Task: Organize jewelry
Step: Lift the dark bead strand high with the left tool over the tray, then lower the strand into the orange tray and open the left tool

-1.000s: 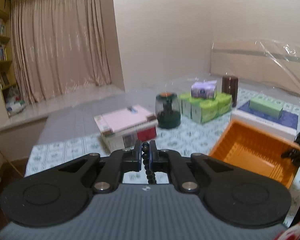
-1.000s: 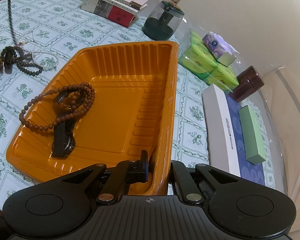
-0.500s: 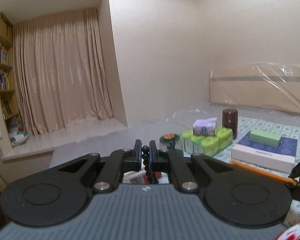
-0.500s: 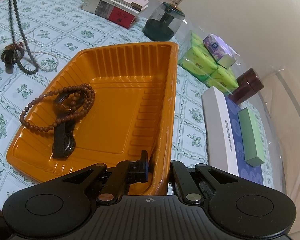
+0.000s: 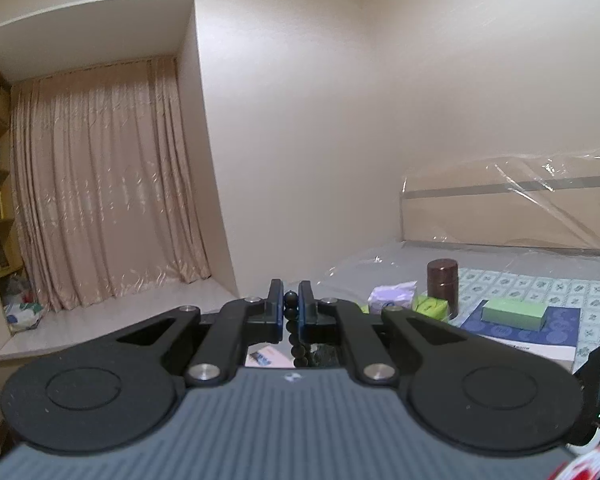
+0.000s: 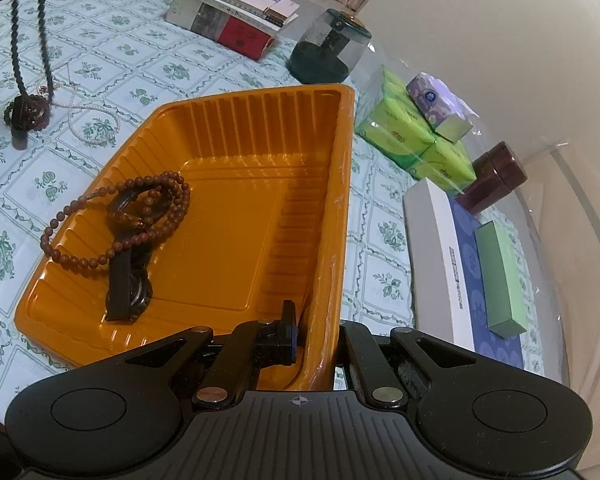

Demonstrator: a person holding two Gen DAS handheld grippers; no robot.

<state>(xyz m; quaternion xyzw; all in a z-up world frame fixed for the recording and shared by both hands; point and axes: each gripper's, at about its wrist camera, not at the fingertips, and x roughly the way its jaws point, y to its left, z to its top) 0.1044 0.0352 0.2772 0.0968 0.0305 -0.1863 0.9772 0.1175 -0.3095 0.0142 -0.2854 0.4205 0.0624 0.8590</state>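
— Left wrist view first: what is the left gripper (image 5: 291, 300) doing?
— Its jaws are pressed together on a dark bead necklace (image 5: 291, 322), the beads running down between the fingertips. It is raised, facing the curtain (image 5: 104, 184) and wall, with the brown jar (image 5: 443, 282) and green box (image 5: 514, 314) low at the right.
— And from the right wrist?
— The right gripper (image 6: 314, 330) is clamped on the near right wall of the orange tray (image 6: 340, 184), one finger inside, the other outside and hidden. The necklace hangs at the far left as two dark strands (image 6: 28, 28), its lower end bunched into a dark clump just above or on the tablecloth (image 6: 172, 68); I cannot tell which.
— What is in the tray?
— A brown bead string (image 6: 140, 216), part draped over the left rim, and a black strap piece (image 6: 126, 288). A thin pearl chain (image 6: 88, 114) lies on the cloth near the clump. Farther off are stacked books (image 6: 236, 12), a dark green jar (image 6: 328, 52) and green tissue packs (image 6: 416, 140).
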